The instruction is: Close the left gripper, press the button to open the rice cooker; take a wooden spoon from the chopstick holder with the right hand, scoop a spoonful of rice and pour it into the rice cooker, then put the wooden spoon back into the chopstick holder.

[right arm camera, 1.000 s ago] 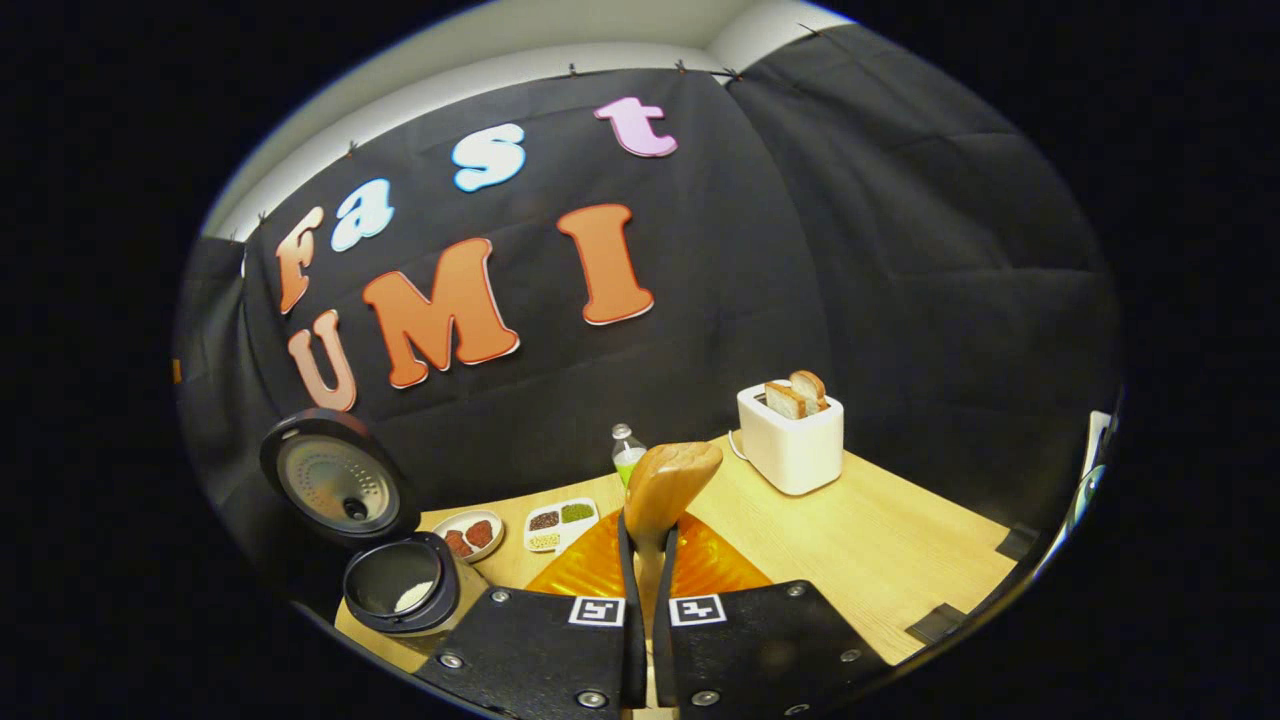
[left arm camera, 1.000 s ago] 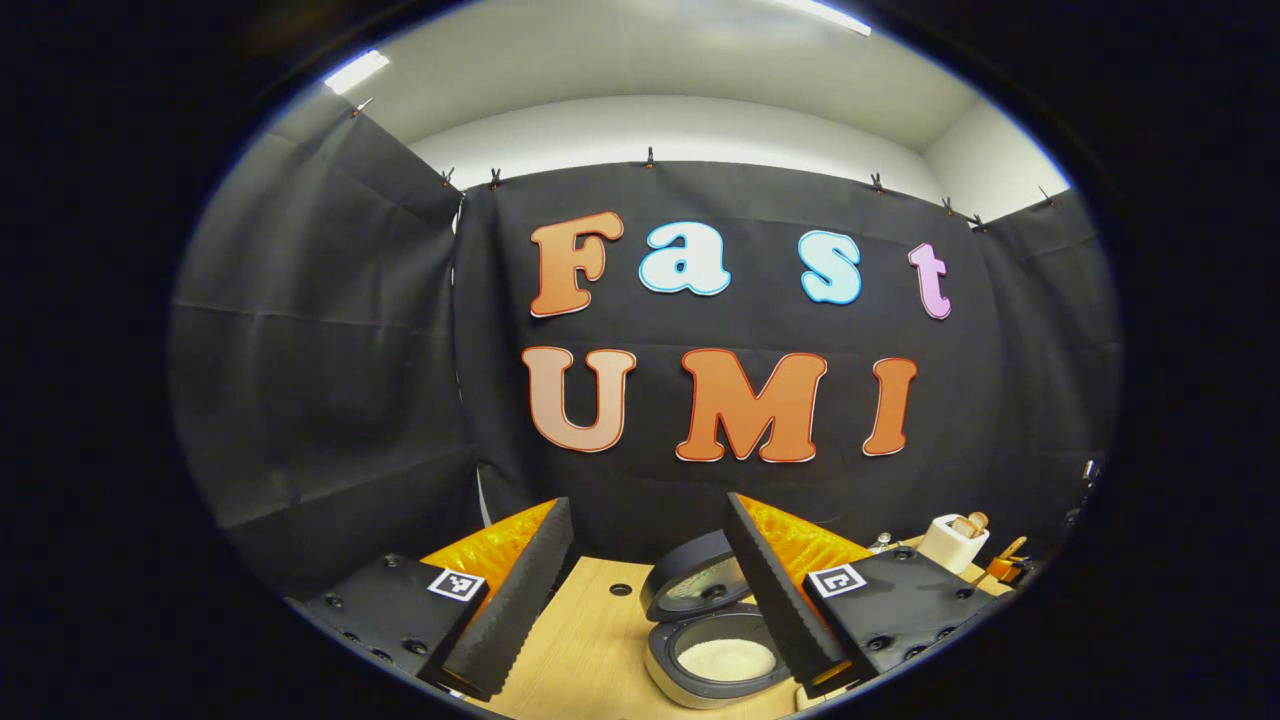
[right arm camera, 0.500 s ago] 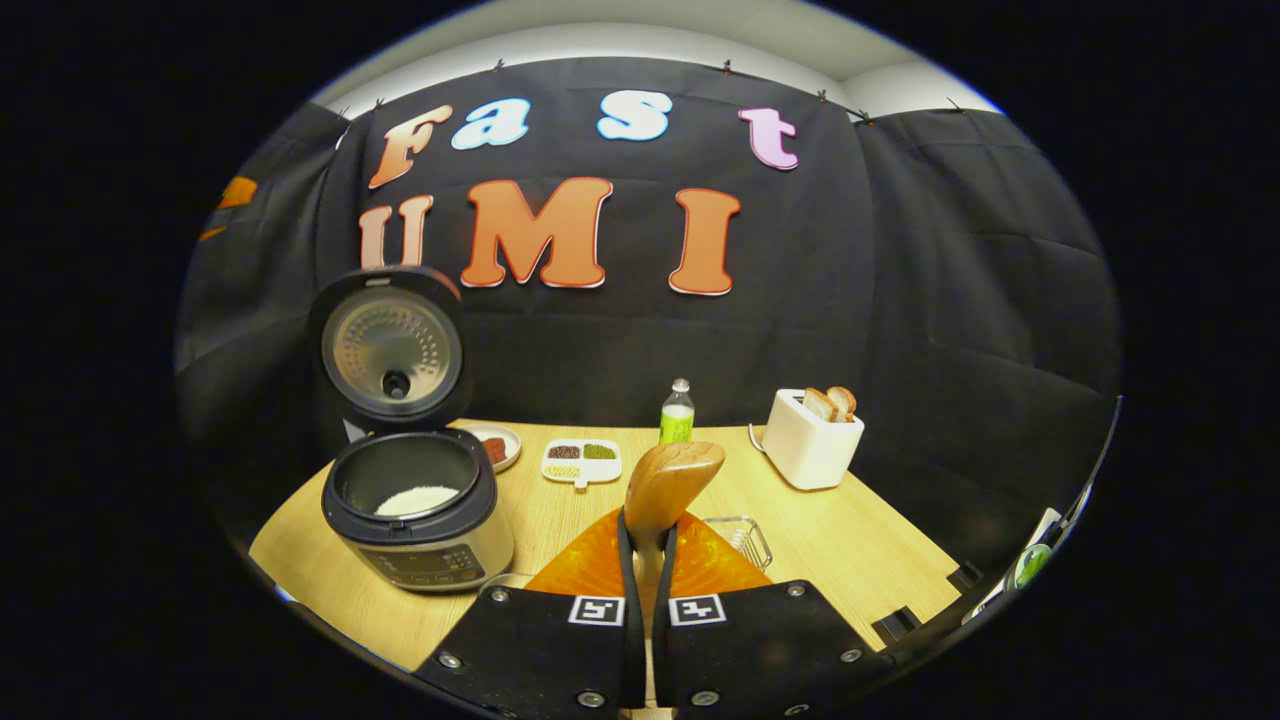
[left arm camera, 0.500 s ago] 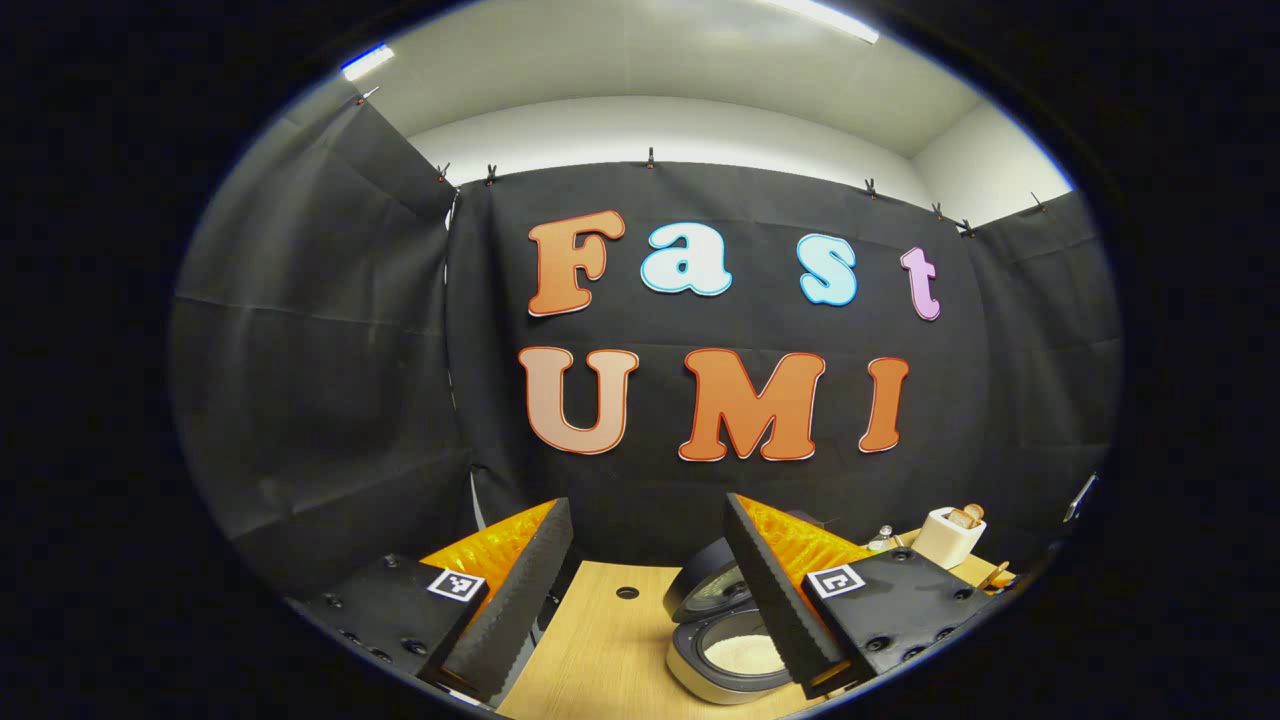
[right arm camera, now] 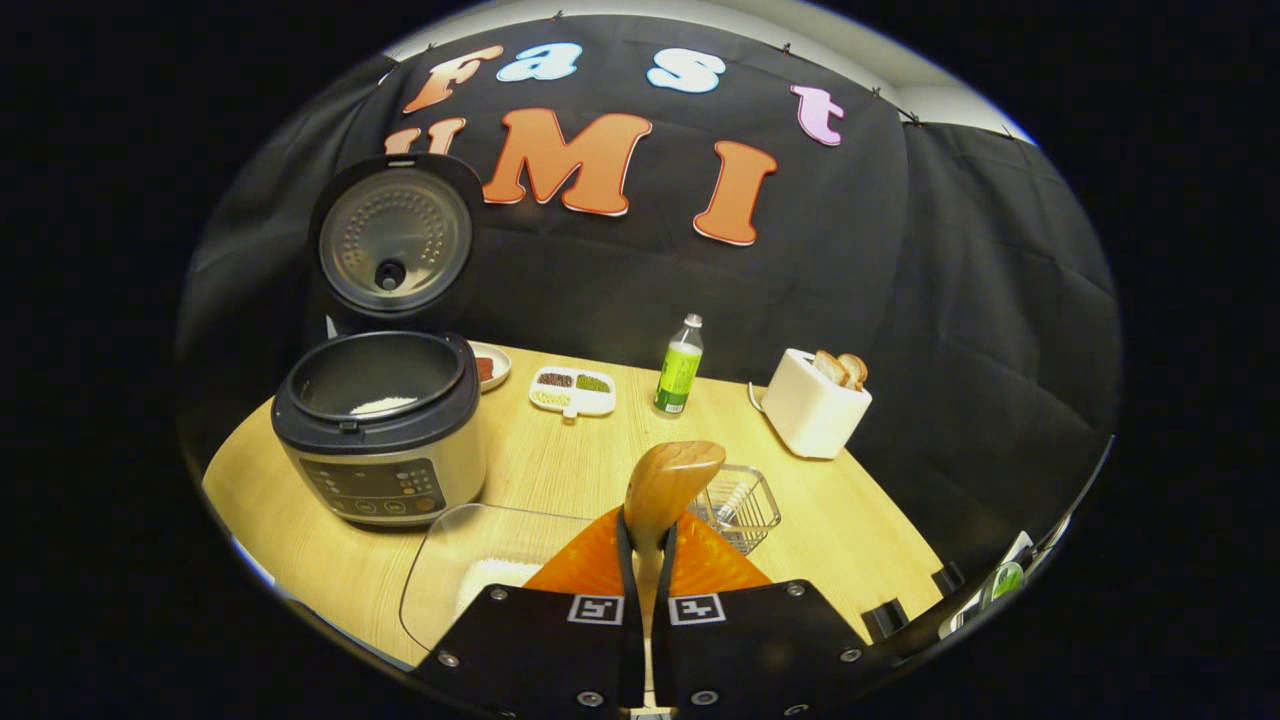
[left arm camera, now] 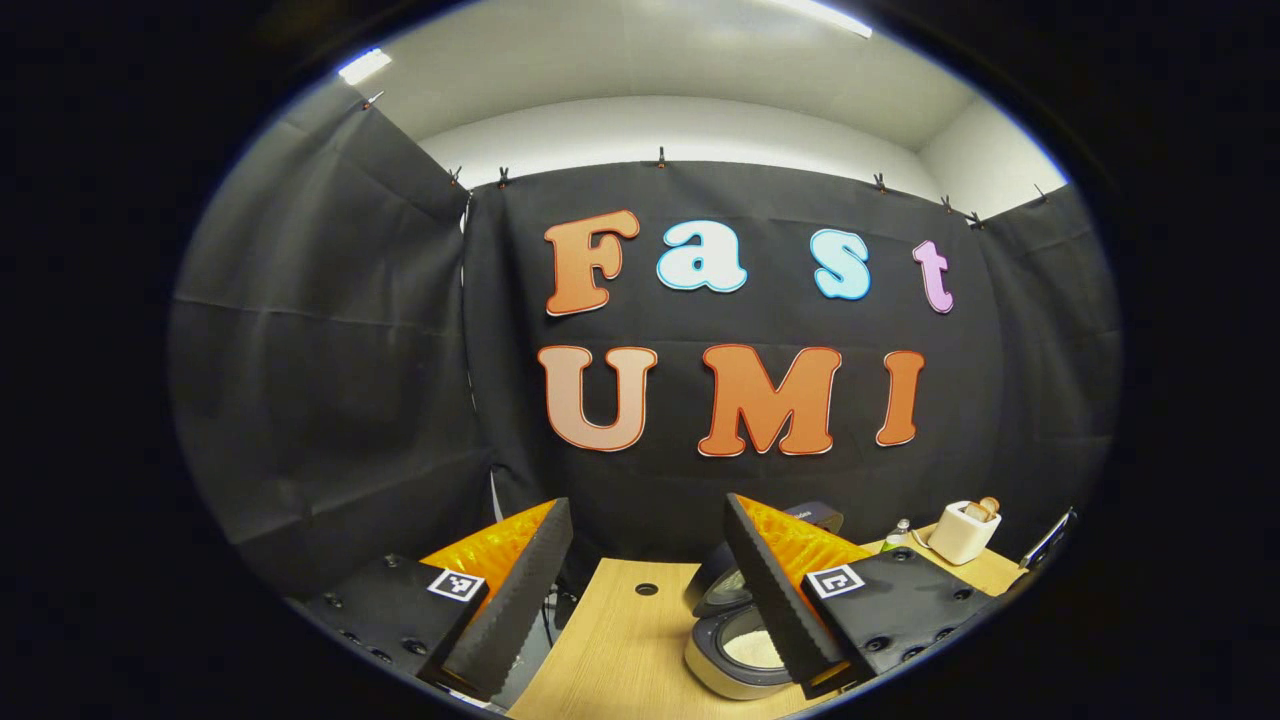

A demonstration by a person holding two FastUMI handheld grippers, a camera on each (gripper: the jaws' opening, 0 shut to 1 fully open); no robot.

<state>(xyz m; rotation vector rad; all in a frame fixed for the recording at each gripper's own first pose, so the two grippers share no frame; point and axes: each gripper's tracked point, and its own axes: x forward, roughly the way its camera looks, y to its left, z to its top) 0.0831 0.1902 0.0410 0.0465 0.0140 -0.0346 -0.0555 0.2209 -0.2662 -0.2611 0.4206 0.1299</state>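
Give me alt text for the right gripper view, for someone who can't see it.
The right gripper grips a wooden spoon upright above a wooden table. At left stands an open rice cooker with rice inside; behind are a bottle and a toaster.

Booth w/ black cloth walls [left arm camera: 320,330], hung in panels and clipped along the top edge w/ small clamps [left arm camera: 660,157]; cloth shows creases and seams. Above the cloth, a plain white wall [left arm camera: 690,125] and a pale ceiling w/ bright strip lights [left arm camera: 362,66], one at upper left, another at top right. Furniture: a light wood-grain table [right arm camera: 560,470], pushed up against the back cloth, w/ a round hole [left arm camera: 646,589] in its top near the far edge. Floor not visible.
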